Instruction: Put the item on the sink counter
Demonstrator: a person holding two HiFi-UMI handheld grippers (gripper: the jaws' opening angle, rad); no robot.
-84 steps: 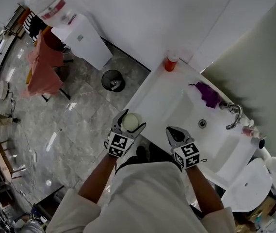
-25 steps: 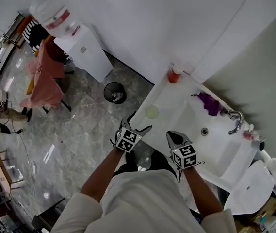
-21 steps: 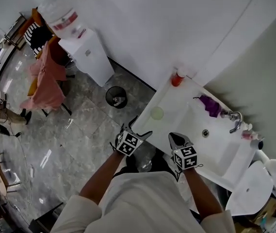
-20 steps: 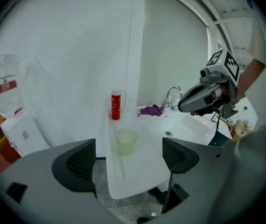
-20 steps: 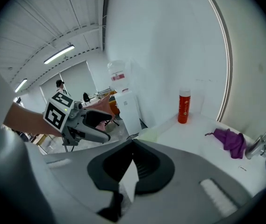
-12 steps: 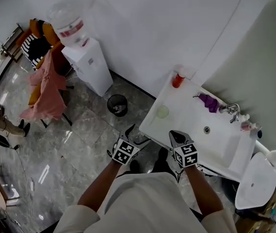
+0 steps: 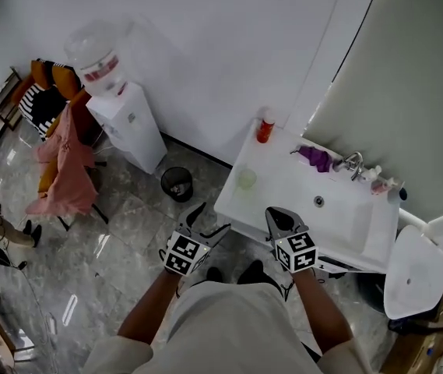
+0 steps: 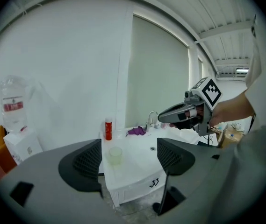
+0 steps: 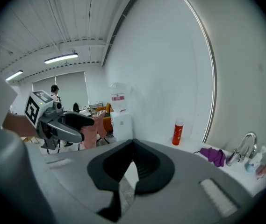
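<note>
A pale green cup (image 7: 246,179) stands upright on the left end of the white sink counter (image 7: 275,184), with nothing holding it. In the left gripper view the cup (image 8: 115,155) shows between and well beyond the jaws. My left gripper (image 7: 208,221) hangs short of the counter's front edge, open and empty; its jaws have just been closing a little. My right gripper (image 7: 277,218) is beside it, in front of the counter, jaws together with nothing in them. From the right gripper view its tips (image 9: 132,146) touch.
A red bottle (image 7: 265,127) stands at the counter's back left corner. A purple cloth (image 7: 314,156) lies by the faucet (image 7: 352,162). Left of the counter are a black bin (image 7: 177,184), a water dispenser (image 7: 124,119) and a chair with a pink garment (image 7: 59,166).
The left gripper held the cup earlier; a second ago the cup stood on the counter. Since then both grippers have drawn back from the counter and risen. The cup has not moved.
</note>
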